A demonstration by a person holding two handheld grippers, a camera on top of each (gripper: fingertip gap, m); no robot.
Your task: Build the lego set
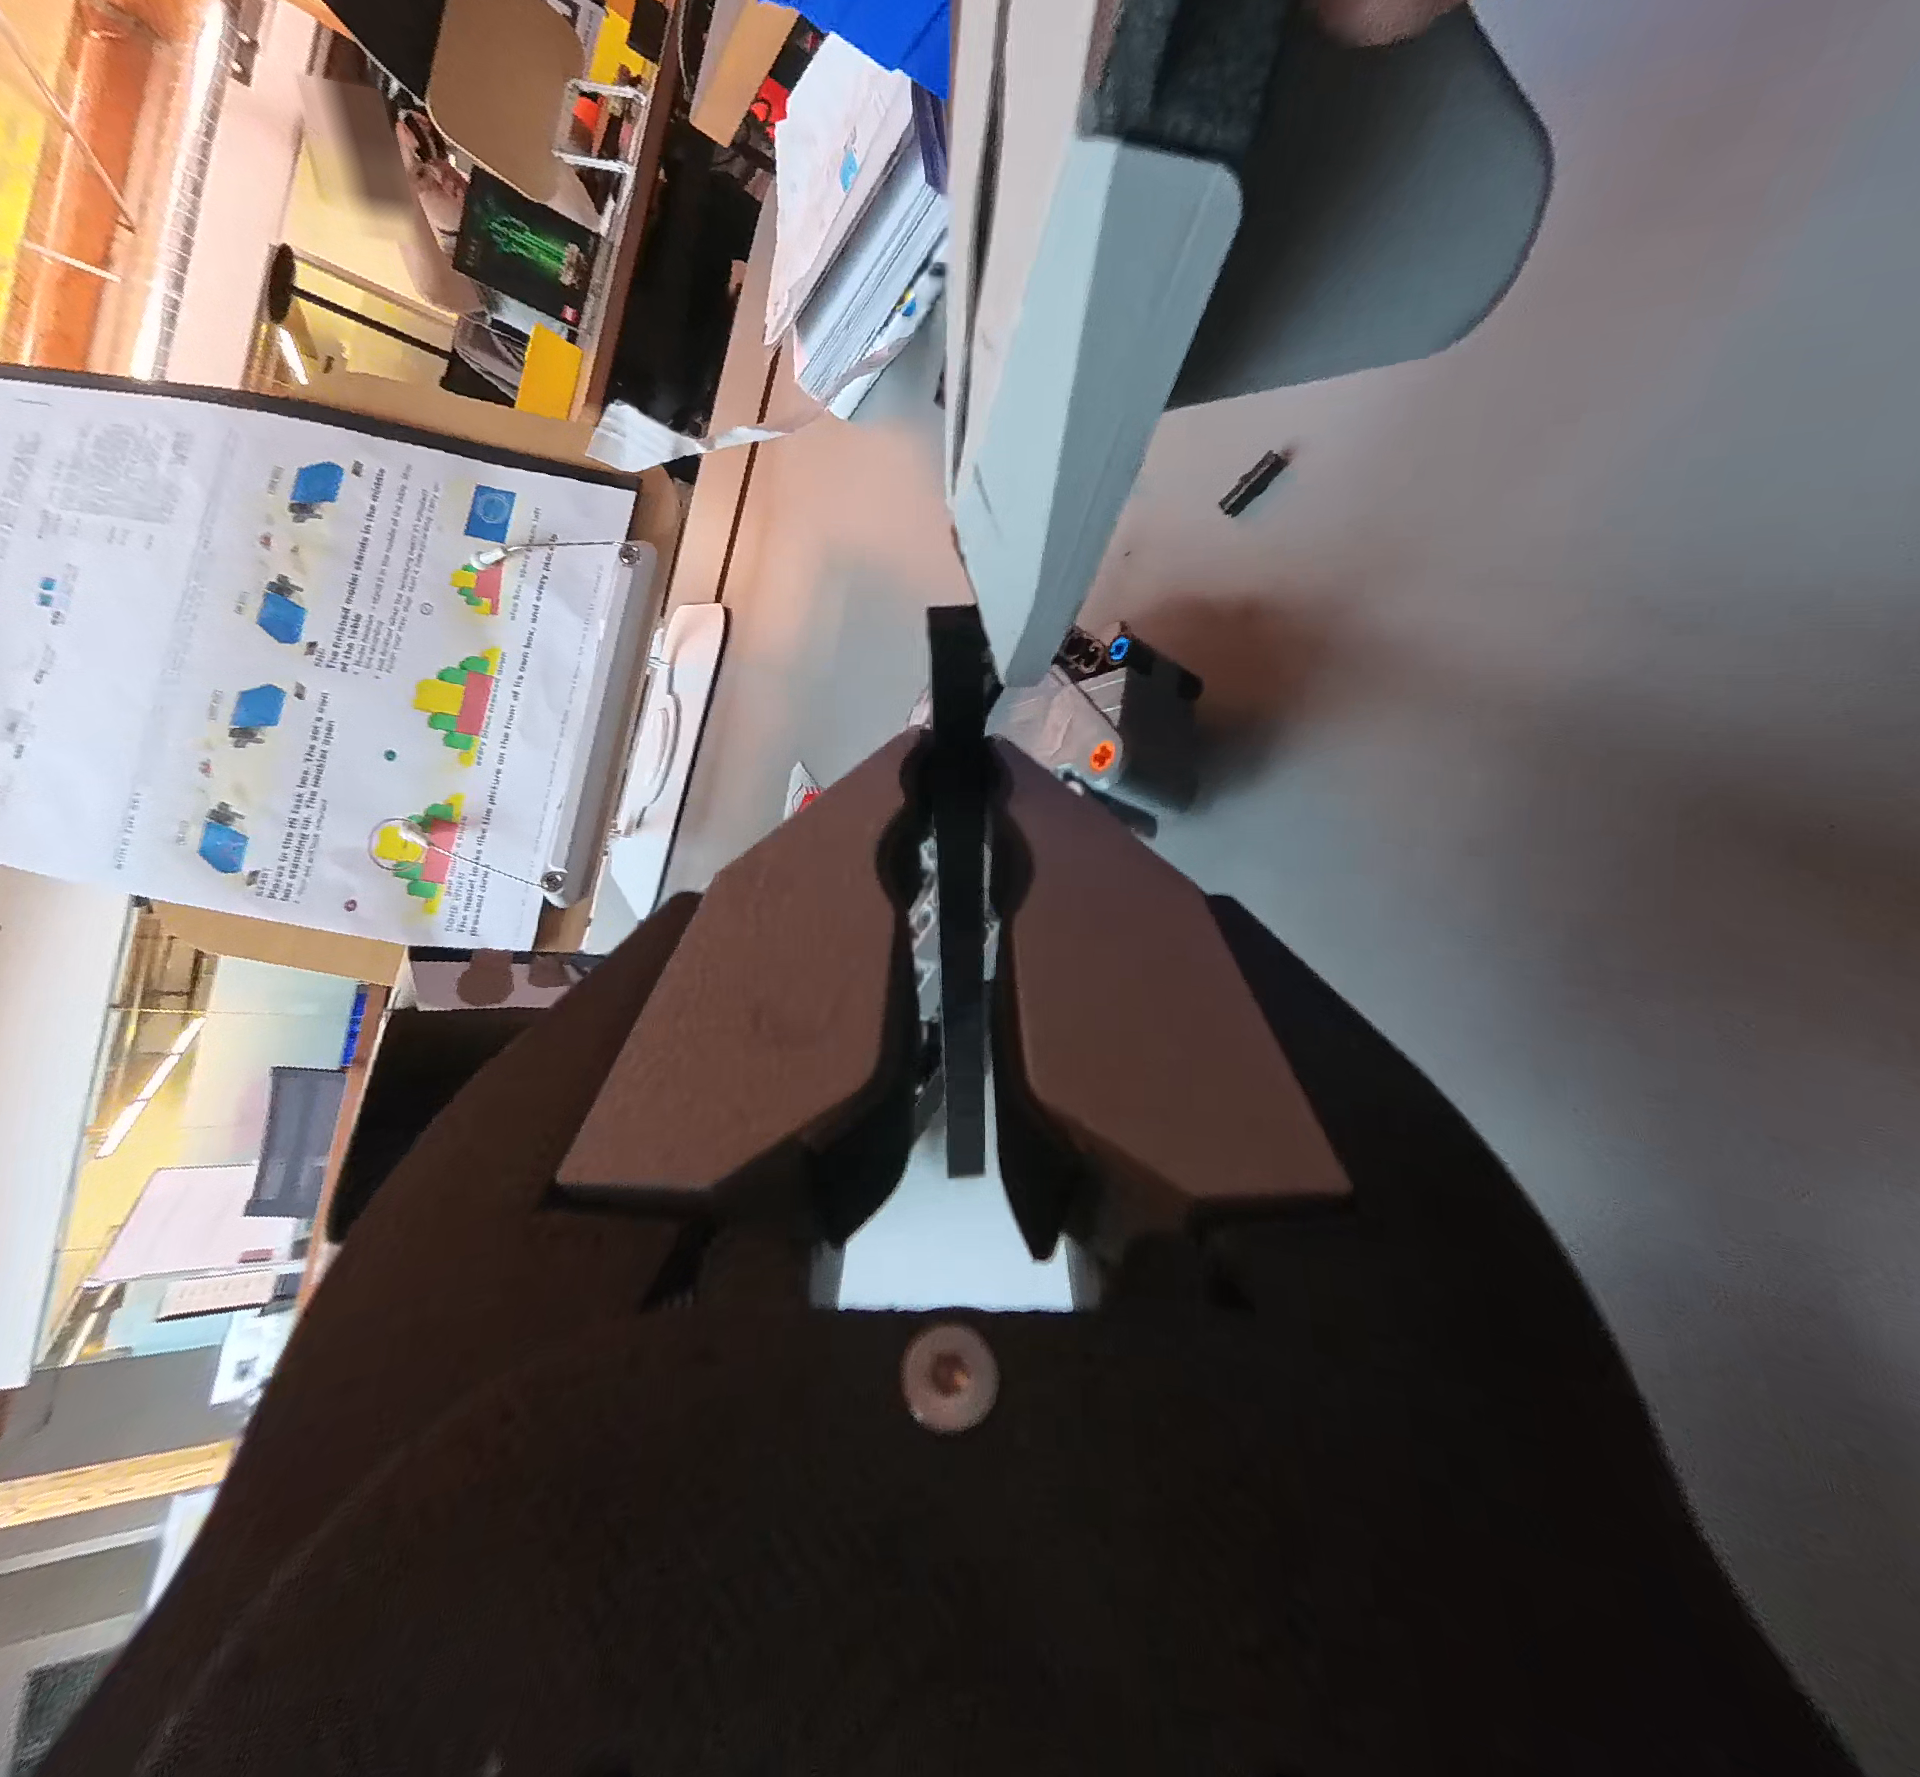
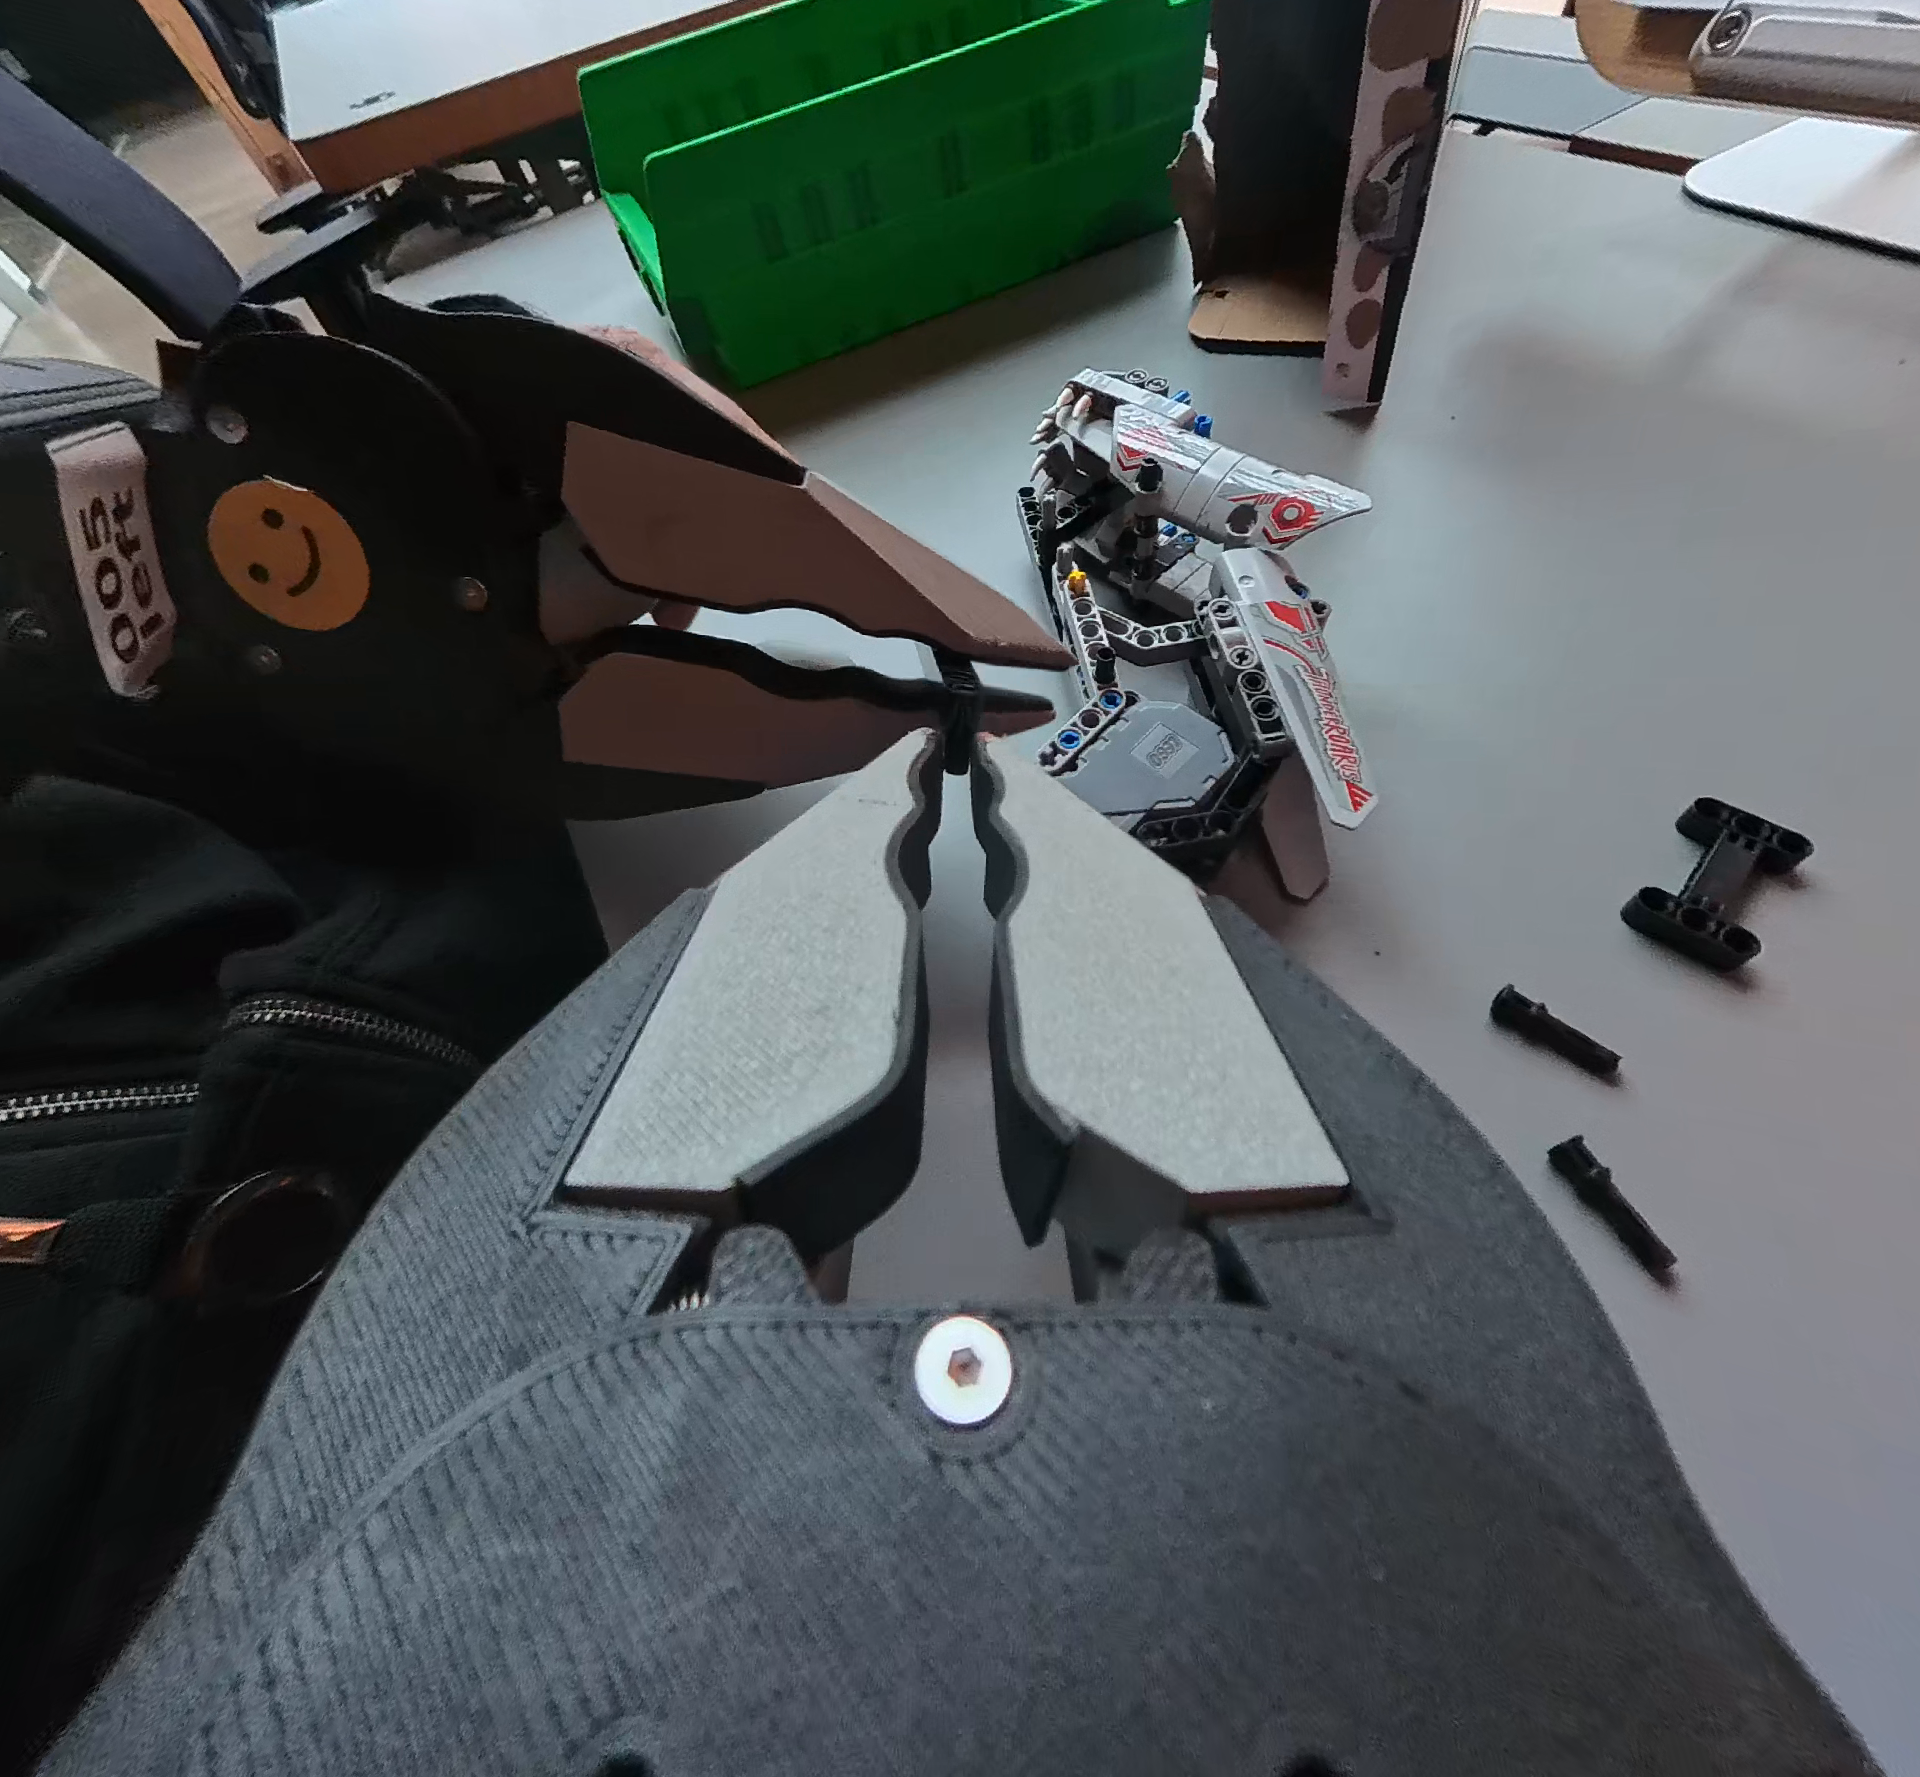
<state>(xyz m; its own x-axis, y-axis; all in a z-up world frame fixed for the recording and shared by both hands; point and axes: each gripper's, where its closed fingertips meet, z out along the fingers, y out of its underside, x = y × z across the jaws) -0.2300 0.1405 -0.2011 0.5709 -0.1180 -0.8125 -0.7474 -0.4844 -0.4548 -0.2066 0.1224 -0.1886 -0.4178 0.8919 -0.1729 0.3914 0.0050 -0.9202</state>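
Grey worktop [image 2: 1621,584] in an office room carries the parts. Nearest in the right wrist view, the right gripper [image 2: 954,771] has its grey fingers [image 2: 800,979] drawn close, with only a narrow gap along most of their length; their tips meet a small black lego piece [image 2: 958,701], and whether they squeeze it I cannot tell. Coming in from the left, the left gripper [image 2: 1023,683], brown-fingered with an orange smiley sticker [image 2: 288,555] on its body, pinches that same black piece at its tips. In the left wrist view the black piece [image 1: 961,896] appears as a thin strip clamped between the brown fingers [image 1: 748,1000], with a grey finger of the right gripper [image 1: 1081,356] touching its far end.

Just beyond the fingertips lies the partly built lego model [image 2: 1195,626], grey with red and white panels, resting on the worktop. To its right, apart from it, sit a black H-shaped piece [image 2: 1714,880] and two black pins [image 2: 1555,1044] [image 2: 1610,1205]. Farther back stand a green bin [image 2: 894,138] and an open cardboard box [image 2: 1340,117]. An instruction sheet [image 1: 301,667] on a stand rises behind.
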